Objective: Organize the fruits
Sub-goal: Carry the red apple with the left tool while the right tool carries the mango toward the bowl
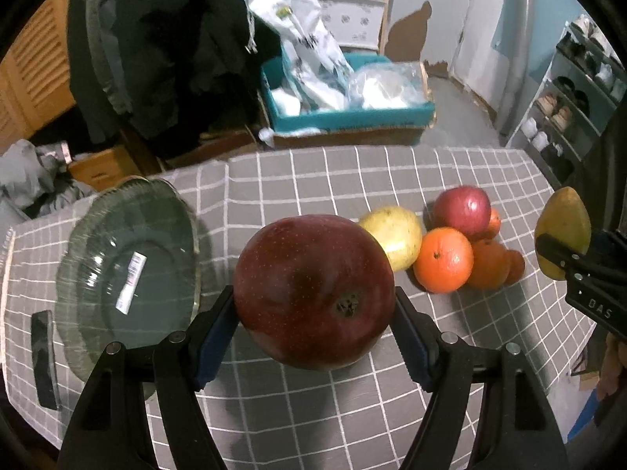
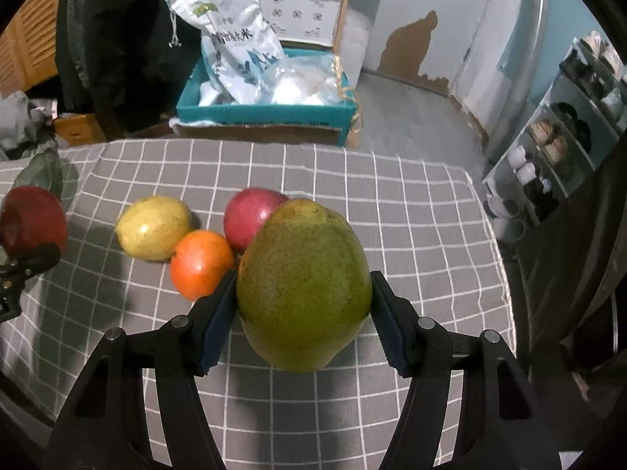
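Clamped between the left gripper [image 1: 313, 325] pads at lower centre, the dark red apple [image 1: 313, 290] is best carried level to the glass bowl [image 1: 129, 270] at left; the right gripper [image 2: 303, 321] grips the green pear [image 2: 303, 286], 1 pile of fruit [image 1: 454, 246] behind.

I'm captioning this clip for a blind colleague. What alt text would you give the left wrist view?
The left gripper holds a dark red apple above a grey checked tablecloth. An empty glass bowl sits to its left; a yellow fruit, a red apple and oranges cluster to its right. At the right edge, the right gripper holds a green pear.
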Demonstrator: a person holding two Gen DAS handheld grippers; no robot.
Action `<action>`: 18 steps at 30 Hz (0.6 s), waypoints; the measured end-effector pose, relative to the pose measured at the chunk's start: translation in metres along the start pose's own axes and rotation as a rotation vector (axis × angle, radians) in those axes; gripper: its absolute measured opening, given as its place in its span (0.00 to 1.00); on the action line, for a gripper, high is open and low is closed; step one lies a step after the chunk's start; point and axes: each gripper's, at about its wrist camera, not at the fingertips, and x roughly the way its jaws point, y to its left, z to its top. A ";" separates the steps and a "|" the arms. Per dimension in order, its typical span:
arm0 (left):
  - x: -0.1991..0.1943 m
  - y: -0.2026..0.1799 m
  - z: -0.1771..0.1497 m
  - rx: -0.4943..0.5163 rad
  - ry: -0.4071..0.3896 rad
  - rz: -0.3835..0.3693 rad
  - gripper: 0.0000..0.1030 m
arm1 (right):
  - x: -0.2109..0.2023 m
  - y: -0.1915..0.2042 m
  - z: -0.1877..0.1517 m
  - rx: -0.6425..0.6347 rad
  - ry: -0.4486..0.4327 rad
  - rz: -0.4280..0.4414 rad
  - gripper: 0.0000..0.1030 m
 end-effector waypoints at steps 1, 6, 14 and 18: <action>-0.004 0.001 0.001 0.001 -0.011 0.004 0.74 | -0.002 0.001 0.002 -0.004 -0.005 -0.001 0.63; -0.024 0.014 0.003 -0.015 -0.058 0.013 0.74 | -0.011 0.009 0.012 -0.007 -0.033 0.012 0.63; -0.054 0.034 0.005 -0.043 -0.128 0.024 0.74 | -0.029 0.027 0.028 -0.028 -0.091 0.033 0.63; -0.067 0.044 0.005 -0.057 -0.156 0.032 0.74 | -0.041 0.039 0.036 -0.036 -0.120 0.056 0.63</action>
